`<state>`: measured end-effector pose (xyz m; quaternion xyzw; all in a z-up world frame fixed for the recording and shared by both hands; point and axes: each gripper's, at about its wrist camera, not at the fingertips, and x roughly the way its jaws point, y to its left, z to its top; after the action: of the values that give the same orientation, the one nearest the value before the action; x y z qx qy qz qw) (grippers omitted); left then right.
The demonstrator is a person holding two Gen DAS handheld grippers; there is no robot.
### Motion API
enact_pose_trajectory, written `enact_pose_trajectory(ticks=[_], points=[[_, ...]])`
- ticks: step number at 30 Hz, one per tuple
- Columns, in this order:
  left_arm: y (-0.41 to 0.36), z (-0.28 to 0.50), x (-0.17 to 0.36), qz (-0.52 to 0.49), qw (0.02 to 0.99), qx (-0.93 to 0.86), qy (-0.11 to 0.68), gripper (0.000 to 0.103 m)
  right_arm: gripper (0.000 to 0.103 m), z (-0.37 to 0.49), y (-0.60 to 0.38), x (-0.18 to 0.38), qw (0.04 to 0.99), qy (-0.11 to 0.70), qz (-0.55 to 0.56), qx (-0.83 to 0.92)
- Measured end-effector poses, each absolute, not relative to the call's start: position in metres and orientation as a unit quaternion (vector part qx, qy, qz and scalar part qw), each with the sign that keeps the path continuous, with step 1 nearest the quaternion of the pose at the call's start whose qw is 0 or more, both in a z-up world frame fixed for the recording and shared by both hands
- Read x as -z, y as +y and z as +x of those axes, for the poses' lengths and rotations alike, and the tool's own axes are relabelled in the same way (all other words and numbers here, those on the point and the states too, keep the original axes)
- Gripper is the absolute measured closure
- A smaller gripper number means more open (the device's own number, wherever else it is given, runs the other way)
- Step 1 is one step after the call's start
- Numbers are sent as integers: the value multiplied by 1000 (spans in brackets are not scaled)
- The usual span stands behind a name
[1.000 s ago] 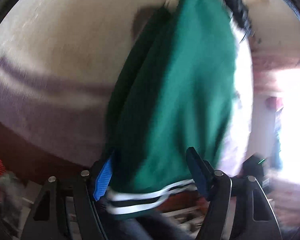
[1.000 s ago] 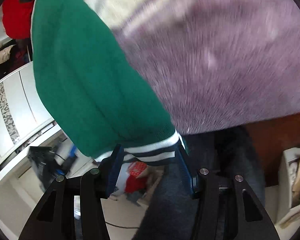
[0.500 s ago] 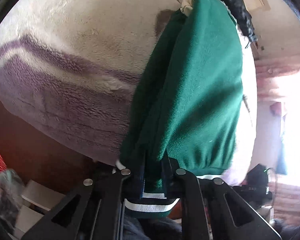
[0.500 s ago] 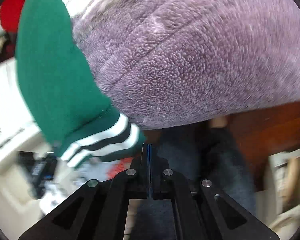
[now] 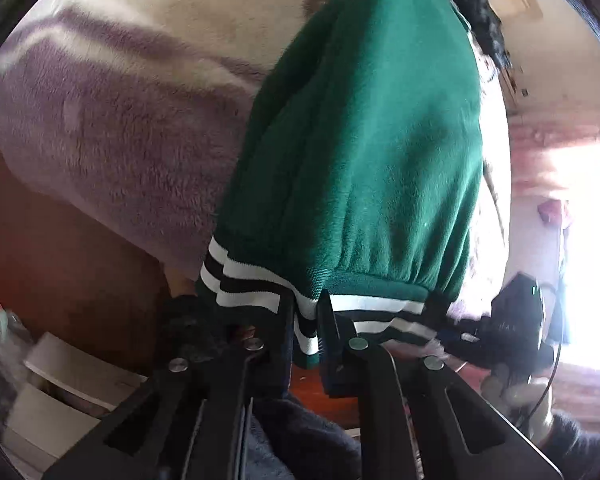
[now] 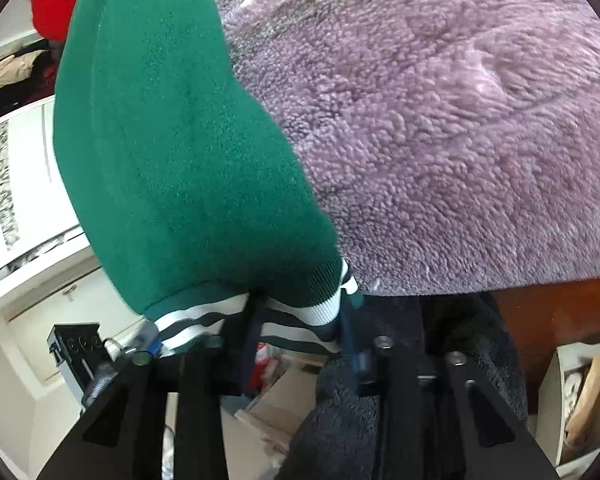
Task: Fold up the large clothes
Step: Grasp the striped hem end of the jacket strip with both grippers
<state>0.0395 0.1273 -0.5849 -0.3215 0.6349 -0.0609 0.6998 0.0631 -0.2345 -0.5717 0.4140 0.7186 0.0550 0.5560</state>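
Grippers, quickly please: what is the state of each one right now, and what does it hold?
Left gripper: closed on the striped hem of the green garment.
Right gripper: its jaws have just been opening, with the same striped hem between them.

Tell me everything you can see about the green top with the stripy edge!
The green top looks like soft, fuzzy fleece, deep green, with a ribbed hem striped black and white. It lies stretched across a fluffy purple and cream blanket, its hem at the near edge. The left gripper is shut on the hem. The right gripper has hem between its fingers too, which have just been opening. A red thing lies beyond its far end.
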Motion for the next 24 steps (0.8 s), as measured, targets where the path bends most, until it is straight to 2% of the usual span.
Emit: enact_pose_trajectory(ticks=[2, 5, 8, 10, 11, 12, 13, 14, 15, 16, 19, 24], points=[[127, 35, 582, -308, 707, 65, 633, 97, 95, 59, -230, 561, 563, 723, 396, -54], [129, 27, 602, -294, 695, 68, 652, 98, 96, 57, -234, 565, 565, 734, 375, -47], [145, 25, 605, -335, 680, 74, 648, 97, 94, 67, -231, 567, 551, 730, 398, -71], [159, 23, 594, -365, 679, 85, 631, 96, 88, 67, -229, 564, 537, 732, 408, -92], [167, 20, 589, -376, 682, 89, 622, 96, 74, 69, -231, 563, 531, 732, 416, -100], [174, 19, 584, -387, 684, 91, 612, 94, 56, 71, -234, 560, 533, 728, 418, -106], [179, 20, 579, -401, 685, 94, 601, 87, 49, 66, -235, 565, 538, 722, 420, -113], [183, 19, 577, -410, 687, 97, 592, 69, 40, 69, -241, 563, 543, 715, 424, -120], [185, 21, 575, -415, 690, 99, 586, 52, 40, 71, -243, 563, 545, 712, 425, -125], [183, 25, 575, -414, 693, 97, 583, 29, 40, 74, -243, 564, 547, 709, 426, -127], [165, 39, 585, -395, 697, 104, 590, 29, 40, 81, -237, 576, 544, 702, 440, -128], [141, 52, 599, -288, 722, 53, 626, 29, 40, 90, -214, 591, 545, 703, 435, -137]])
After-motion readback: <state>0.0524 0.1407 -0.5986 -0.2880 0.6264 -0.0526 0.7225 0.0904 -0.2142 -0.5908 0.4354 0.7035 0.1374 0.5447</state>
